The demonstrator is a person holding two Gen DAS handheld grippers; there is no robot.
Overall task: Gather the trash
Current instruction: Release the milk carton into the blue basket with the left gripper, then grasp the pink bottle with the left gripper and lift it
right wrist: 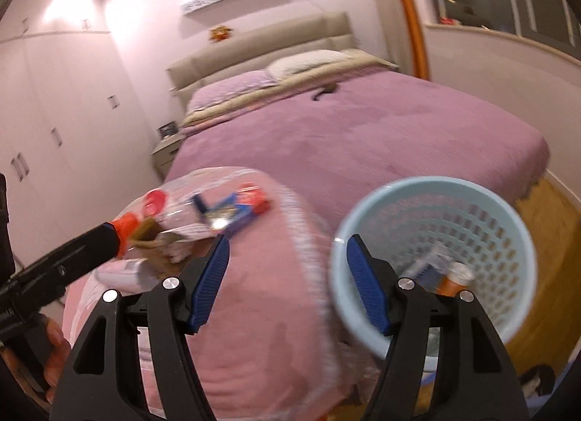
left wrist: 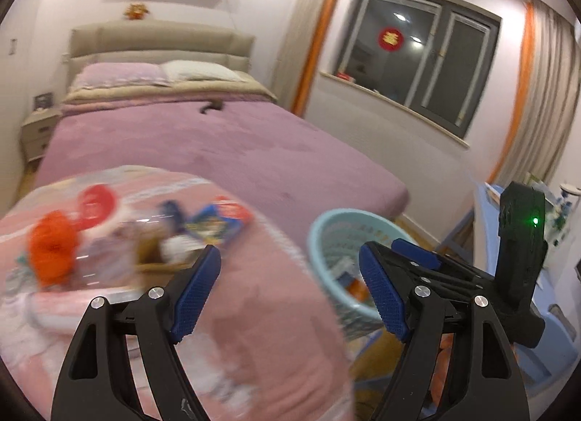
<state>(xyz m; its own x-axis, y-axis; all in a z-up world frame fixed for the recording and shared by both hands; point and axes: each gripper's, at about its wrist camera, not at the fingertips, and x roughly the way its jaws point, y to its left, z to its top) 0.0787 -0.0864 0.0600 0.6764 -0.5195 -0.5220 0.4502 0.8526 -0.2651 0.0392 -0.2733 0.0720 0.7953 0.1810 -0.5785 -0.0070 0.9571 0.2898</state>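
Bedroom, purple bed [left wrist: 254, 152]; pink folded blanket [left wrist: 254, 294] at its foot carries the trash pile [left wrist: 145, 236]. Left claw [left wrist: 287, 294] spread, empty; pile lies at 10 o'clock from it, near. Right claw [right wrist: 287, 283] spread, empty; basket [right wrist: 508, 225] at its 2 o'clock. Left is judged nearer the pile.
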